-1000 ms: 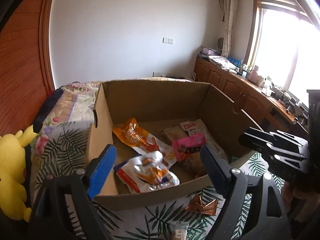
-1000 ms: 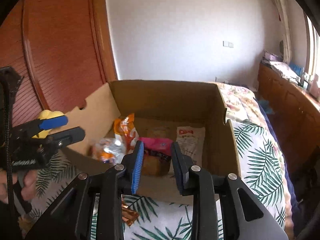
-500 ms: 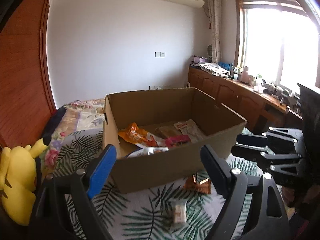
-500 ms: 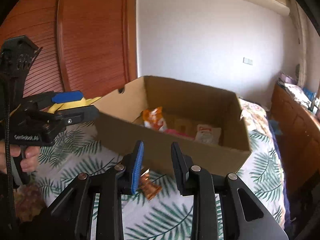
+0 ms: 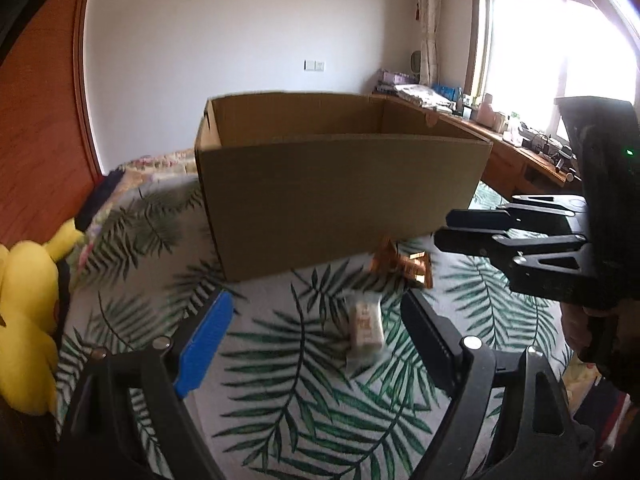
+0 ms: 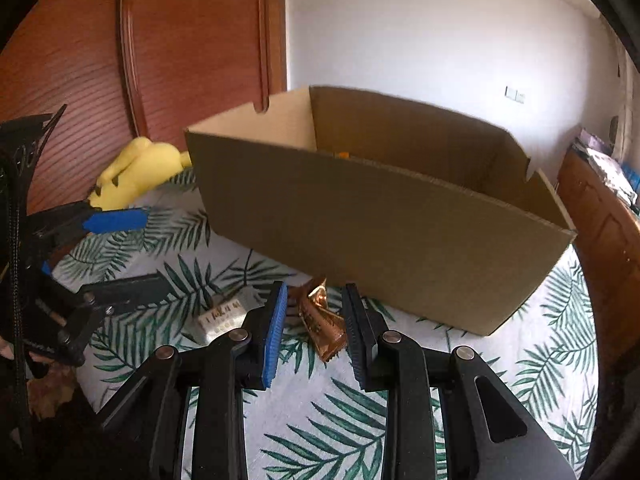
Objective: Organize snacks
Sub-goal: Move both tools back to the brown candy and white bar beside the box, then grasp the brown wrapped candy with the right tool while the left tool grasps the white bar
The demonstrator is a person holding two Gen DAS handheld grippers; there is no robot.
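Note:
An open cardboard box [image 5: 340,184] [image 6: 384,232] stands on the palm-leaf bedspread; its contents are hidden by the near wall. Two snacks lie in front of it: a small pale wrapped bar [image 5: 364,324] [image 6: 224,314] and a copper foil packet [image 5: 404,264] [image 6: 320,320]. My left gripper [image 5: 316,328] is open wide and empty, low over the bed, with the pale bar between its fingers' line. My right gripper [image 6: 316,316] is open and empty, its fingers either side of the copper packet, just above it. Each gripper shows in the other's view [image 5: 500,236] [image 6: 100,252].
A yellow plush toy [image 5: 28,304] [image 6: 136,168] lies at the left by the wooden headboard [image 6: 120,60]. A wooden sideboard [image 5: 528,160] with clutter runs along the window wall at the right. The bedspread [image 5: 300,400] stretches in front of the box.
Both grippers have dropped from above the box to just over the bedspread in front of it. The box's contents have gone out of sight. The right gripper has opened slightly wider.

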